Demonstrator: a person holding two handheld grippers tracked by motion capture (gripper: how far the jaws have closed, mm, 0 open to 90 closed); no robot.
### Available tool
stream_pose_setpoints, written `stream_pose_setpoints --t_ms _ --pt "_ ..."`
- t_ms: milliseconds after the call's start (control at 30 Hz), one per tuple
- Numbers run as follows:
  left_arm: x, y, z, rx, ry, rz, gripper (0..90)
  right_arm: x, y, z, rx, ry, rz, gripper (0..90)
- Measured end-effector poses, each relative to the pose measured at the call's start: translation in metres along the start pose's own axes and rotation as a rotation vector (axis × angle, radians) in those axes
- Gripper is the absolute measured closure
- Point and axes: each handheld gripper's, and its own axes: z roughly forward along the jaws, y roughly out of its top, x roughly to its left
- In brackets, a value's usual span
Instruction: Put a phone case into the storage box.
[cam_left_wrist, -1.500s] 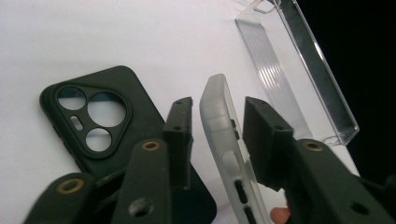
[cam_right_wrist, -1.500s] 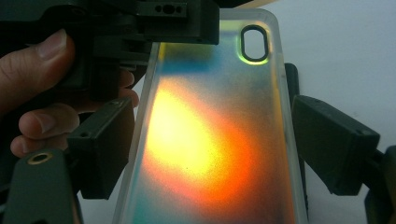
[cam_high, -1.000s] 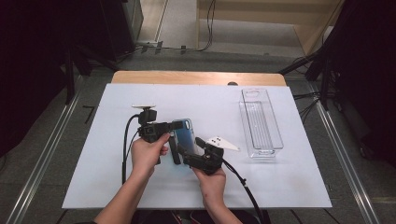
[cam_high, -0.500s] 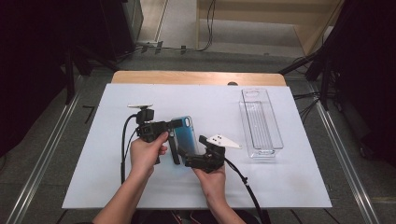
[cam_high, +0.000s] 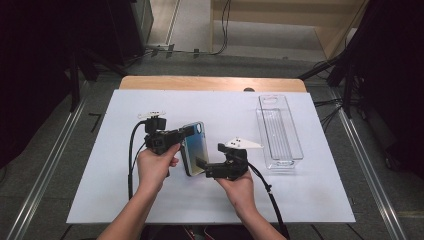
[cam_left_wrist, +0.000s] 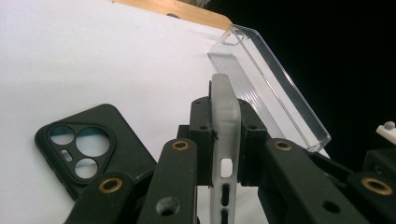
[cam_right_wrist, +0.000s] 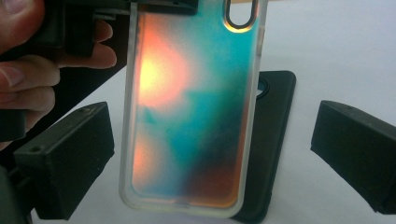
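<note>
A translucent phone case (cam_high: 194, 148) with a teal and orange sheen hangs above the white sheet. My left gripper (cam_high: 186, 132) is shut on its top edge by the camera cut-out. In the left gripper view the jaws pinch the case's frosted rim (cam_left_wrist: 224, 122). My right gripper (cam_high: 202, 166) is open at the case's lower end. Its jaws have just been opening, and in the right gripper view its pads (cam_right_wrist: 70, 163) stand wide apart on either side of the case (cam_right_wrist: 187, 116) without touching it. A black phone case (cam_left_wrist: 88, 154) lies flat on the sheet below (cam_right_wrist: 269, 140).
A long clear plastic tray (cam_high: 280, 131) stands on the right of the white sheet (cam_high: 125, 200), also seen in the left gripper view (cam_left_wrist: 266, 88). A wooden table edge (cam_high: 210, 83) runs along the back. Cables trail from both grippers toward the person.
The right gripper has let go of the sheen case's lower end and drawn back a little. The left gripper still holds the case at its top.
</note>
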Motion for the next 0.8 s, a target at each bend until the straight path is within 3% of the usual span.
stream_pose_setpoints --t_ms 167,567,700,800 --pt "-0.002 -0.007 0.0 -0.027 0.017 0.064 81.1 -0.002 0.004 -0.006 0.003 -0.004 -0.011 0.0" --pt "-0.009 -0.02 -0.002 -0.136 0.005 0.123 81.1 -0.011 0.01 -0.025 0.041 -0.022 -0.074 0.0" --pt "-0.012 -0.023 -0.005 -0.155 -0.008 0.129 81.0 -0.012 0.011 -0.031 0.066 -0.016 -0.116 0.0" --pt "-0.017 -0.025 -0.007 -0.172 -0.016 0.134 81.0 -0.008 0.012 -0.035 0.058 0.008 -0.117 0.0"
